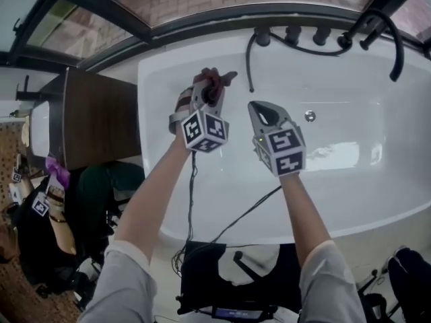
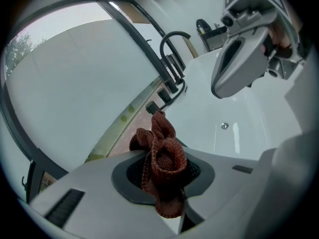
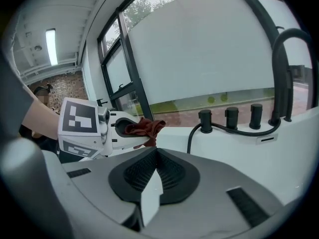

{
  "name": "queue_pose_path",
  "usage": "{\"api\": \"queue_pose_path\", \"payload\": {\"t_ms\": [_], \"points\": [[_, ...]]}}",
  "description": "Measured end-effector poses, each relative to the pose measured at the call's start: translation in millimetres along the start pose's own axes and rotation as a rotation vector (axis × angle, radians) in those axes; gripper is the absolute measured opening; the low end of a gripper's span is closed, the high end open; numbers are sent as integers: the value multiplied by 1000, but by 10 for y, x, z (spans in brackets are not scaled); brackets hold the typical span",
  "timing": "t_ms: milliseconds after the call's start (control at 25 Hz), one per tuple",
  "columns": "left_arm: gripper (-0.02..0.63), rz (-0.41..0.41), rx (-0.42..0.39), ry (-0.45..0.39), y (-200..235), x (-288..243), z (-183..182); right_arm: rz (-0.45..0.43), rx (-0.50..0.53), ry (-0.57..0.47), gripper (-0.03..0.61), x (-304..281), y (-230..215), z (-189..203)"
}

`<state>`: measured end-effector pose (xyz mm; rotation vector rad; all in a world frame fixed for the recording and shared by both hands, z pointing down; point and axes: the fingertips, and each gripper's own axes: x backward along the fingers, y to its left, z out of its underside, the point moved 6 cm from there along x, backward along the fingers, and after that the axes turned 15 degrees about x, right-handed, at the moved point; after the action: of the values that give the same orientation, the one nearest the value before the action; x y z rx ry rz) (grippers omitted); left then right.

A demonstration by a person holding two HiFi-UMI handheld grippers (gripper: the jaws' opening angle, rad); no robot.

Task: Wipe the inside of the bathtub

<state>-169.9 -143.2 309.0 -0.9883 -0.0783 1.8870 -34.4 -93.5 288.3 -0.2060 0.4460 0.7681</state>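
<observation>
The white bathtub (image 1: 350, 200) fills the middle of the head view, its drain (image 1: 310, 116) to the right of both grippers. My left gripper (image 1: 214, 89) hangs over the tub's left part, shut on a crumpled reddish-brown cloth (image 2: 162, 158). The same cloth (image 3: 143, 127) shows in the right gripper view, sticking out of the left gripper's jaws. My right gripper (image 1: 264, 114) is held beside the left one over the tub, its jaws closed together with nothing between them. The right gripper (image 2: 234, 81) also appears at the upper right of the left gripper view.
Black tap knobs (image 1: 292, 35), a curved black spout (image 1: 394, 36) and a black hose (image 1: 250, 62) line the tub's far rim. A dark wooden cabinet (image 1: 97, 120) stands left of the tub. Bags, cables and a person's arm (image 1: 57, 227) lie on the floor at lower left.
</observation>
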Motion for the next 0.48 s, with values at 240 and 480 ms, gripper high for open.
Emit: {"api": "queue_pose_path", "payload": {"t_ms": [240, 480], "points": [[92, -21, -133, 10, -47, -702, 279, 28, 15, 15, 6, -470, -223, 419], [92, -65, -217, -9, 39, -1146, 387, 21, 28, 17, 6, -737, -306, 696]]}}
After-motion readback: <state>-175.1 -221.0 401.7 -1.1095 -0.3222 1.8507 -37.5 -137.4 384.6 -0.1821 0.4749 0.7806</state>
